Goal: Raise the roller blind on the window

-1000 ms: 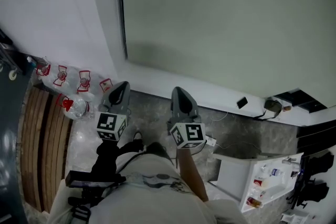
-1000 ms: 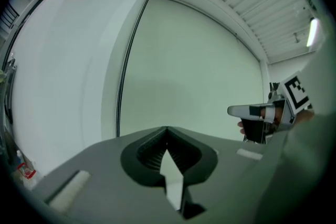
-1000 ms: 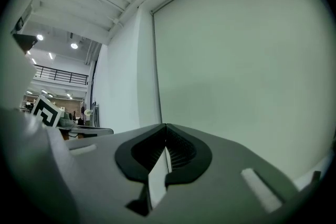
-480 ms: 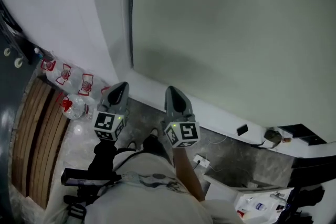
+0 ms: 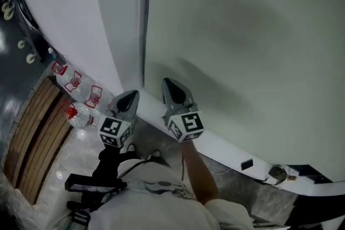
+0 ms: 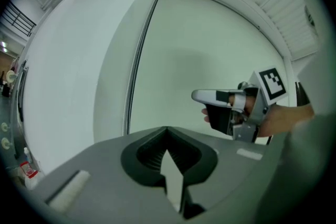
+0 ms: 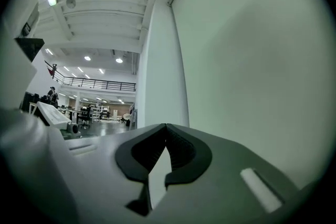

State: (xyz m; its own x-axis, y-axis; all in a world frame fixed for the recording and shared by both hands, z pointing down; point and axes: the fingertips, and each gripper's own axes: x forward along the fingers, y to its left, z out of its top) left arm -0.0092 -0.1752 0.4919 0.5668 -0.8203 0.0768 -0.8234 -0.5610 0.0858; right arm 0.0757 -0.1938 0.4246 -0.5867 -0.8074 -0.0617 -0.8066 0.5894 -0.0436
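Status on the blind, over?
Left tool shut, empty. Right tool shut, empty, close to roller blind. Blind down, not gripped. Nothing in the way.

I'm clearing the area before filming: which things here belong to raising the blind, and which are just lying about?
For the job:
pale grey-green fabric roller blind
thin dark line along its left edge, possibly its chain
left gripper and right gripper, both shut, empty

Lying about:
clear plastic bottles with red labels
brown wooden slats on the floor
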